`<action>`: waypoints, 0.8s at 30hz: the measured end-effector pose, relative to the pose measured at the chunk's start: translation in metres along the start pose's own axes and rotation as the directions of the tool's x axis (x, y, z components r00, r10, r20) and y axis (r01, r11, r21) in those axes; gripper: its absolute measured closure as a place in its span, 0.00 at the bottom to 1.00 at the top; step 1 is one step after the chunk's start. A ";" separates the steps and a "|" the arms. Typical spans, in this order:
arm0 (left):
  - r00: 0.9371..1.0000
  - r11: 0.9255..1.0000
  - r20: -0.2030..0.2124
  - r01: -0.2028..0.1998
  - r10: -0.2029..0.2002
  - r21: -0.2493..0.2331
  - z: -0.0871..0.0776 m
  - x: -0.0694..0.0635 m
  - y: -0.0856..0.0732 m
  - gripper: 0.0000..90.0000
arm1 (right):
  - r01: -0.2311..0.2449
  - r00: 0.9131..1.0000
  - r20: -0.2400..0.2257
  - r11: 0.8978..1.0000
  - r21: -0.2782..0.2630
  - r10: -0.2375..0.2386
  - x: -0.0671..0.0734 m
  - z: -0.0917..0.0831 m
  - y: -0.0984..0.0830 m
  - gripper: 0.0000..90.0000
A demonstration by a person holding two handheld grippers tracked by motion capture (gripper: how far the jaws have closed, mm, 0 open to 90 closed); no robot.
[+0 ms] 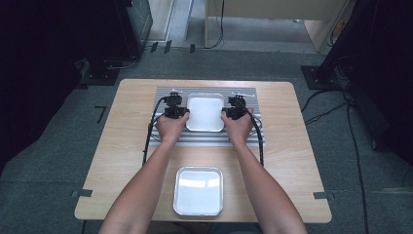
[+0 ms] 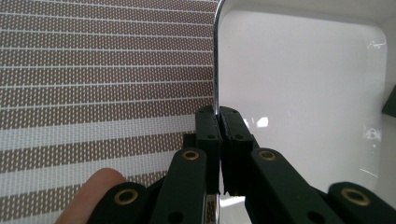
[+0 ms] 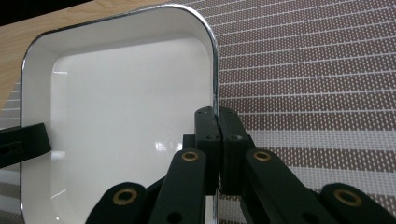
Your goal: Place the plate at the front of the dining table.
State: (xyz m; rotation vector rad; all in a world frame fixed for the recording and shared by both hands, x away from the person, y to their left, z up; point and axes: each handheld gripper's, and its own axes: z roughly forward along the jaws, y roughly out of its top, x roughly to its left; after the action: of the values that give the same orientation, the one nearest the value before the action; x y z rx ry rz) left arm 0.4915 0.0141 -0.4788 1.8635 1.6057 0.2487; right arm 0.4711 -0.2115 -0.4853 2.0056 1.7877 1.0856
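far tray (image 1: 205, 113) on mat (image 1: 165, 93) | near tray (image 1: 198, 190) on table (image 1: 292, 161)

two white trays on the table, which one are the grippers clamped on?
The far tray on the striped mat; left gripper and right gripper pinch its opposite rims. The near tray lies untouched on bare wood.

Wooden table (image 1: 292, 146) with striped mat (image 1: 243, 92), near tray (image 1: 198, 191)

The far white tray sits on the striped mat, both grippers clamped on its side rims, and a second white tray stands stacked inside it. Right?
Not quite. The second tray lies apart at the table's near edge, per the high view. The far tray is on the striped mat with left gripper and right gripper clamped on its rims.
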 end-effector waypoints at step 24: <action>0.998 1.000 -0.061 -0.024 0.024 -0.001 0.023 0.003 0.003 0.94 | 0.108 0.992 0.062 0.993 -0.038 -0.105 -0.001 0.033 0.000 0.95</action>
State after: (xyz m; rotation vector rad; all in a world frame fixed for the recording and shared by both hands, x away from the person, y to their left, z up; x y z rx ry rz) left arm 0.5067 0.0087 -0.4958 1.8914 1.6242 0.3200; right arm 0.4924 -0.2032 -0.5089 1.8756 1.8048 1.0111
